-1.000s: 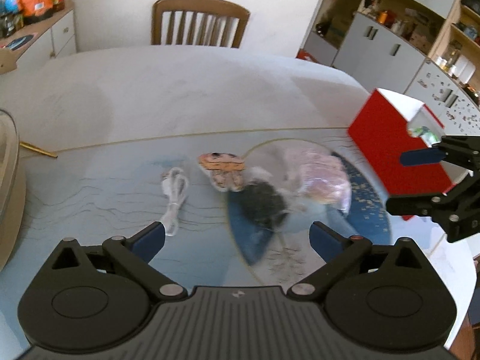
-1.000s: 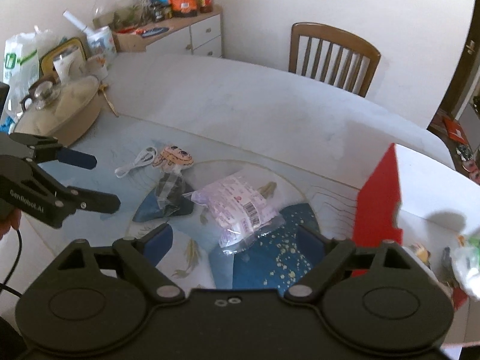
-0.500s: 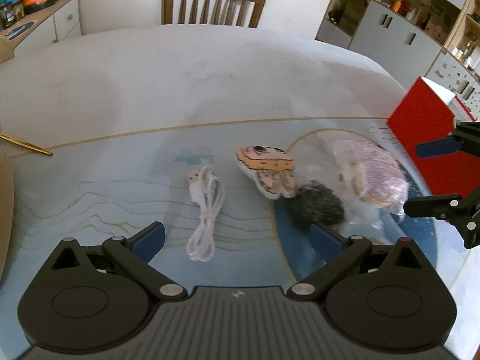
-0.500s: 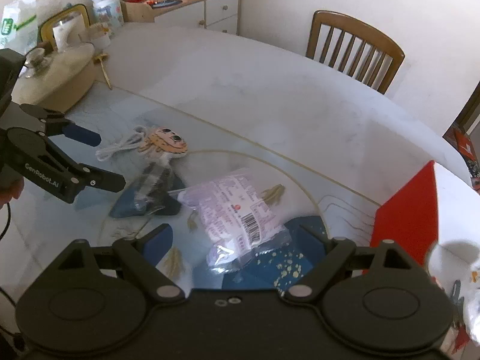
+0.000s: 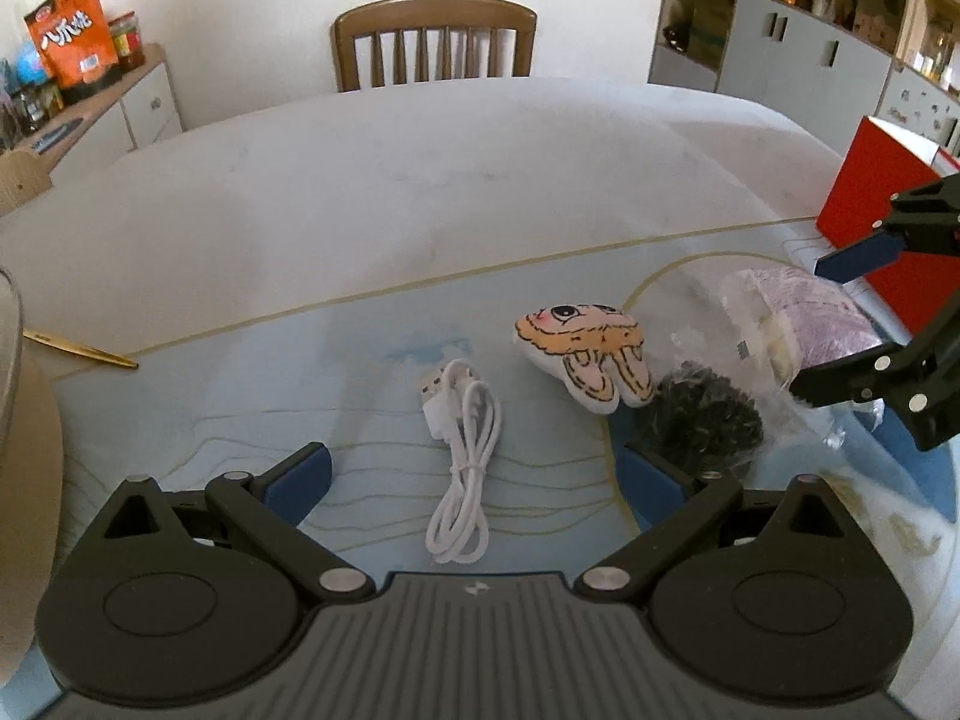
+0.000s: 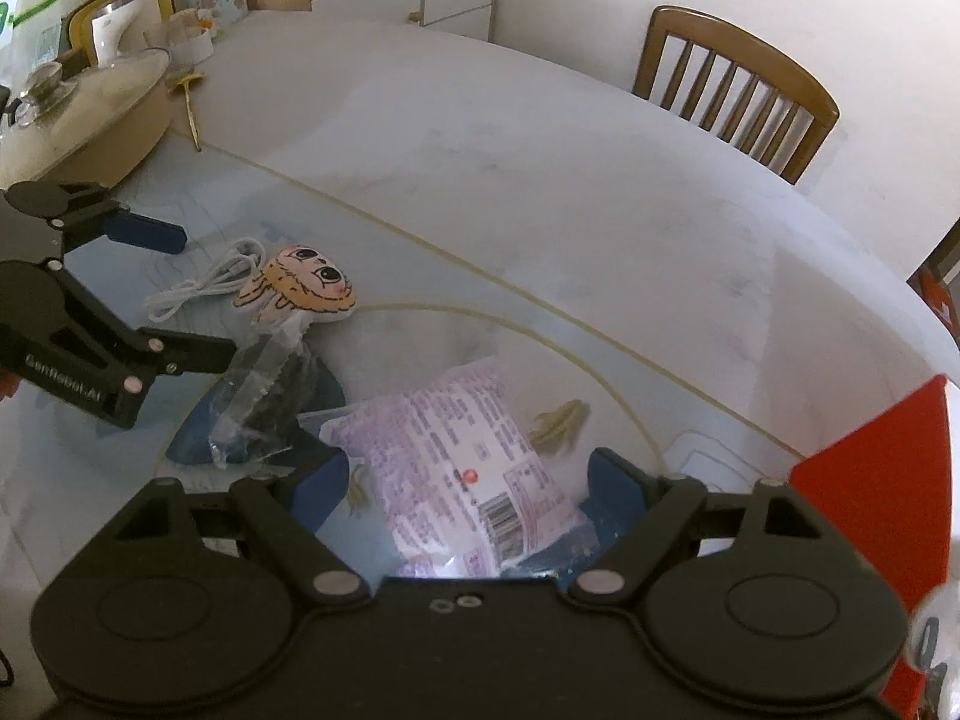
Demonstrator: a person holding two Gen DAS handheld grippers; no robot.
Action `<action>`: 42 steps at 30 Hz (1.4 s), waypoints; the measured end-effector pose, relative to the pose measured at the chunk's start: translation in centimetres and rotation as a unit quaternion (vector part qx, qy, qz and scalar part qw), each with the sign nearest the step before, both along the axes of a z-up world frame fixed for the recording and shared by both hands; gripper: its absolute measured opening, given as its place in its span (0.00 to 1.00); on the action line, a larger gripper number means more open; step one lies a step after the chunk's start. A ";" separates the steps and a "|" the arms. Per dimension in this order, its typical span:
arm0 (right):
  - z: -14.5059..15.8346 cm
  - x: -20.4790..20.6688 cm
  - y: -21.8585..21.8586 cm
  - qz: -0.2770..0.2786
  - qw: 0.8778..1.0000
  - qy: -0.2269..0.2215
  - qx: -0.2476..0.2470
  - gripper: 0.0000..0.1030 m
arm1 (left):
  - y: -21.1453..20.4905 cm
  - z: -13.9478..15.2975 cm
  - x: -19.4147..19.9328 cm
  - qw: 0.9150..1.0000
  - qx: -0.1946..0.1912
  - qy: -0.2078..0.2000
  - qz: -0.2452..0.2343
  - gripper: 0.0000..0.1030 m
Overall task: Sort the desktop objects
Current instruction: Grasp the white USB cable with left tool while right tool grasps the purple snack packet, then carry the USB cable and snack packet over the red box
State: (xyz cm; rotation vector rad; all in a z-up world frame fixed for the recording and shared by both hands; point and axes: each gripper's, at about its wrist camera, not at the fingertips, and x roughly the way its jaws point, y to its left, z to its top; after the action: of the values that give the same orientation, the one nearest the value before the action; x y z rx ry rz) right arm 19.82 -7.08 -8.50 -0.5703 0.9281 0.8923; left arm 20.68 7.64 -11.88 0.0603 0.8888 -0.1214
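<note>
A coiled white USB cable (image 5: 462,450) lies on the glass tabletop, framed by the wide-open fingers of my left gripper (image 5: 474,474), which hangs just above it. To its right lie a cartoon-face plush (image 5: 582,354), a clear bag of dark stuff (image 5: 702,420) and a purple snack packet (image 5: 804,324). My right gripper (image 6: 465,480) straddles that packet (image 6: 456,450). Its jaws are closing and the pads stand just off the wrapper. The left gripper (image 6: 198,294) shows at the left of the right wrist view, over the cable (image 6: 198,288).
A red box (image 6: 870,480) stands at the right table edge. A lidded beige pot (image 6: 90,114) and a gold spoon (image 5: 78,351) sit at the left. A wooden chair (image 5: 432,42) stands behind the table.
Both grippers have come down toward the table. The left one shifted left from the bags to over the cable. The right one moved onto the purple packet and its jaws narrowed a little.
</note>
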 end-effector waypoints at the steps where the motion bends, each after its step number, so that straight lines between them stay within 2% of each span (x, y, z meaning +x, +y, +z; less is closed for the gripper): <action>1: -0.1 0.1 0.1 0.001 1.000 0.002 -0.001 0.82 | -0.1 0.0 -0.1 1.000 0.006 -0.004 0.005 0.90; 11: -0.6 0.2 0.5 0.007 1.000 0.010 -0.004 0.66 | -0.5 0.7 -0.5 1.000 0.010 -0.008 -0.006 0.54; 12: -0.6 0.2 0.6 0.007 1.000 0.010 -0.005 0.65 | -0.4 0.9 -0.4 1.000 0.010 -0.008 -0.007 0.47; 13: -0.6 0.1 0.6 0.006 1.000 0.008 -0.007 0.61 | -0.4 0.9 -0.5 1.000 0.010 -0.009 -0.007 0.37; 14: -0.5 0.1 0.5 0.006 1.000 0.008 -0.007 0.61 | -0.4 0.9 -0.7 1.000 0.011 -0.012 -0.007 0.32; 17: -0.4 -0.1 0.3 -0.002 1.000 0.009 -0.004 0.57 | -0.5 0.9 -0.7 1.000 0.012 -0.014 -0.007 0.31; 19: -0.2 -0.2 0.0 -0.008 1.000 0.011 -0.001 0.56 | -0.5 1.0 -0.5 1.000 0.010 -0.011 -0.004 0.19; 21: 0.0 -0.4 -0.3 -0.014 1.000 0.012 0.002 0.54 | -0.4 1.1 -0.4 1.000 0.008 -0.009 -0.002 0.13; 32: 1.1 -1.9 -2.3 -0.063 0.998 0.029 0.012 0.49 | 0.0 1.5 -1.1 1.000 -0.011 -0.002 0.007 0.10; 42: 3.1 -3.6 -5.1 -0.101 0.994 0.041 0.020 0.49 | -0.3 3.6 -3.1 0.999 -0.034 -0.003 0.001 0.10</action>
State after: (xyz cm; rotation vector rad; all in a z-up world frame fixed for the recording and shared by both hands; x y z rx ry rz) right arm 16.19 -12.13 -5.36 -0.4003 1.0209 0.7551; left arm 17.54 7.30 -8.32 -0.0039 0.8781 -0.1499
